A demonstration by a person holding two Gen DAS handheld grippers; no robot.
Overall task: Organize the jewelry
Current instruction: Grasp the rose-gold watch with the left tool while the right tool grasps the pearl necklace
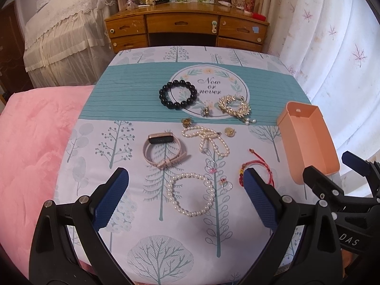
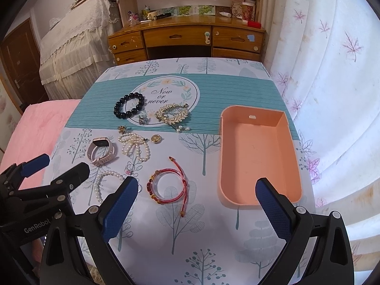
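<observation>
Counting nothing stowed yet: orange box [image 2: 258, 154] empty, ahead of our right gripper [image 2: 197, 197]; red cord bracelet [image 2: 169, 186] between its wide, empty jaws; pearl bracelet [image 1: 190, 194] between our left gripper [image 1: 186, 190]'s spread, empty jaws.

Clearly a bedroom in a home: bed spread with a tree-printed sheet [image 2: 190, 225] and a pink blanket [image 1: 35, 142], wooden desk [image 2: 187, 38] with drawers and cluttered top against the far wall, lace-covered furniture [image 2: 76, 47] to one side, leaf-patterned white curtains [image 2: 332, 83] along the other.
</observation>
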